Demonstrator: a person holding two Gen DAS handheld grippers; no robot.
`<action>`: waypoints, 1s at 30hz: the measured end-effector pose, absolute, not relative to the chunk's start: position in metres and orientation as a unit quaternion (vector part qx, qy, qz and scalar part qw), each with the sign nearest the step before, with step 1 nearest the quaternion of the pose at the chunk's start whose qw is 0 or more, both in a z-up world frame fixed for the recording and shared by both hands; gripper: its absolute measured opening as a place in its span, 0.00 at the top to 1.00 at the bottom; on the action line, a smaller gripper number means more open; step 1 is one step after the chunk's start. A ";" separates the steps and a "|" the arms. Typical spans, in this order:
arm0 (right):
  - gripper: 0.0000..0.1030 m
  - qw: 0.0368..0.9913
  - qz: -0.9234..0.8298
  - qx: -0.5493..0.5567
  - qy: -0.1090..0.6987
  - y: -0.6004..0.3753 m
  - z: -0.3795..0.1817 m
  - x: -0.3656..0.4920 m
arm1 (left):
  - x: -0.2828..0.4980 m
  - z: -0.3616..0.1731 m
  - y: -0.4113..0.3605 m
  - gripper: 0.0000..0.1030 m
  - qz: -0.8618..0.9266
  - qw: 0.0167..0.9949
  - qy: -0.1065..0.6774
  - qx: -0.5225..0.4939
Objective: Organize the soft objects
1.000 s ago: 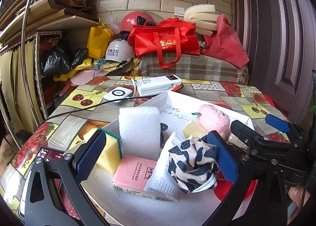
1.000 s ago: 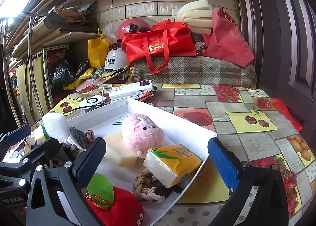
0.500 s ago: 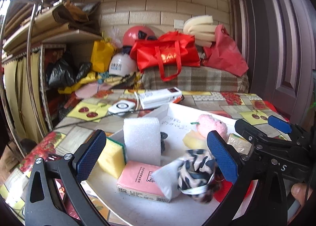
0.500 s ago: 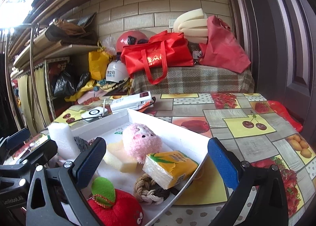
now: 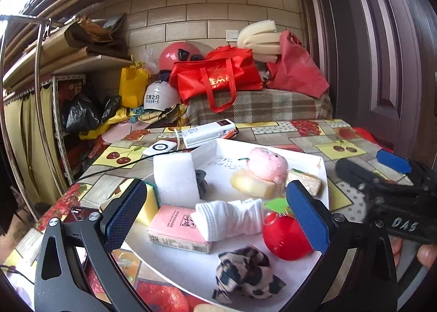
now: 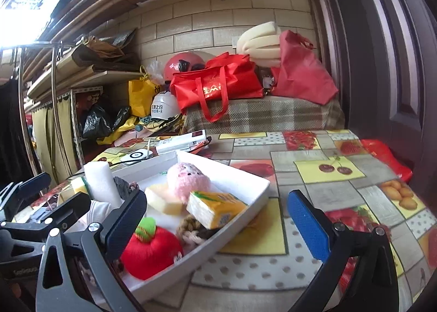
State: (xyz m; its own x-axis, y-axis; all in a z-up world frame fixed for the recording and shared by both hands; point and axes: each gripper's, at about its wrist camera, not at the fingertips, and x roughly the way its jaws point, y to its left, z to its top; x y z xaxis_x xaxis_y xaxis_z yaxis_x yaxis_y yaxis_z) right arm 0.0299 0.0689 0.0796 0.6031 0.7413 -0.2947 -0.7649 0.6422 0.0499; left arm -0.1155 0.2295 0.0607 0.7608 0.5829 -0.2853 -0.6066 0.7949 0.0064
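A white tray [image 5: 323, 172] on the table holds several soft objects: a leopard-print cloth [image 5: 247, 275] at its near edge, a rolled white sock [image 5: 232, 217], a pink tissue pack [image 5: 174, 226], a red plush apple [image 5: 285, 232], a pink plush [image 5: 266, 160], a white foam block [image 5: 174, 178] and a yellow sponge [image 5: 150, 204]. My left gripper [image 5: 217, 216] is open and empty above the tray. My right gripper [image 6: 215, 223] is open and empty over the tray's right rim [image 6: 245, 207], near a yellow tissue pack [image 6: 215, 209] and the apple [image 6: 151, 253].
A white power bank [image 5: 207, 133] and a round white device [image 5: 161, 146] with a cable lie behind the tray. A phone [image 5: 77, 212] lies at the table's left edge. Red bags [image 5: 215, 80], helmets and shelves stand behind. A door [image 6: 396, 52] is at right.
The leopard-print cloth has gone from between my left gripper's fingers to the tray's near edge. The left gripper has lifted and pulled back. The right gripper has risen slightly.
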 end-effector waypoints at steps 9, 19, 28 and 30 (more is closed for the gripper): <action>0.00 0.900 0.410 -0.012 0.149 0.014 0.081 0.024 | -0.120 0.057 0.217 0.00 0.341 0.923 0.158 -0.080; 0.00 0.942 0.313 0.025 0.121 -0.056 0.091 0.008 | -0.131 0.056 0.178 0.00 0.317 0.933 0.167 -0.039; 0.00 0.941 0.309 0.088 0.104 -0.099 0.093 0.003 | -0.130 0.051 0.159 0.00 0.316 0.921 0.223 -0.037; 0.00 0.945 0.305 0.071 0.100 -0.099 0.094 0.000 | -0.133 0.051 0.157 0.00 0.325 0.917 0.225 -0.042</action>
State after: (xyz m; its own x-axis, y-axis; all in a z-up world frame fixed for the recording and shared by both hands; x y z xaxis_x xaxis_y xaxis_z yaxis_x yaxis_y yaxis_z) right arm -0.0003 -0.0991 0.0942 0.7944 0.5895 -0.1464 -0.5612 0.8045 0.1947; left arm -0.1326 0.1570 0.0512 0.6867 0.5784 -0.4404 -0.6159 0.7847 0.0703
